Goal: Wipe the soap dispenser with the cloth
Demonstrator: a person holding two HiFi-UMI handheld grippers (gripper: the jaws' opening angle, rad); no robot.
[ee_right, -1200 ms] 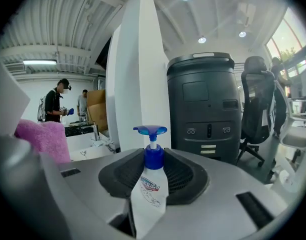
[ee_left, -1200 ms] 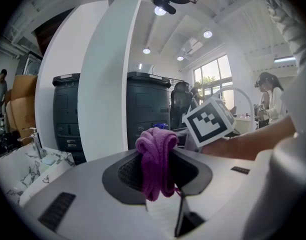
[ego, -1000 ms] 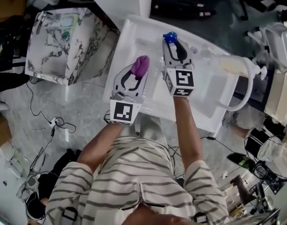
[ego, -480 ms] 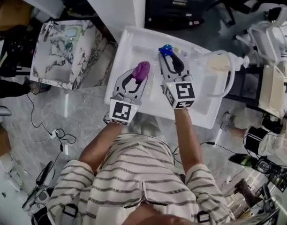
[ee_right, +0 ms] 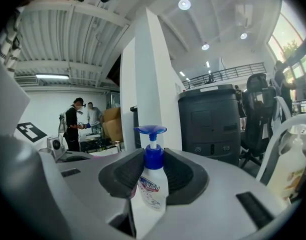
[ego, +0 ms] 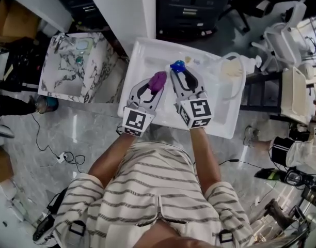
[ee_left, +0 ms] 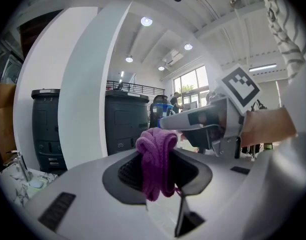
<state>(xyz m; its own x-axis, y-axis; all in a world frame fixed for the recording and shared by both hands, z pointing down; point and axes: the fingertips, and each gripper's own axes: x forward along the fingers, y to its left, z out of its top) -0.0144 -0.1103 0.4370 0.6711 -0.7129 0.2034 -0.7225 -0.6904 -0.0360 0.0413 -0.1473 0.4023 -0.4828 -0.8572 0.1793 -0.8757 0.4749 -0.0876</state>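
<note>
- Left gripper [ego: 156,83]: jaws clamped on cloth [ee_left: 155,156], wad protruding past tips.
- Right gripper [ego: 180,74]: jaws gripping dispenser [ee_right: 153,184] body, pump upward, above tray [ego: 147,46] toward far edge.
- Handling: keep bottle upright and steady. Rub cloth over exposed sides, without pressing pump.

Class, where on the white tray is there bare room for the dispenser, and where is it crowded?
Bare: the white tray's left strip, beside the left gripper; its near right corner, short of the big pump bottle. Crowded: the middle, around the right gripper.
</note>
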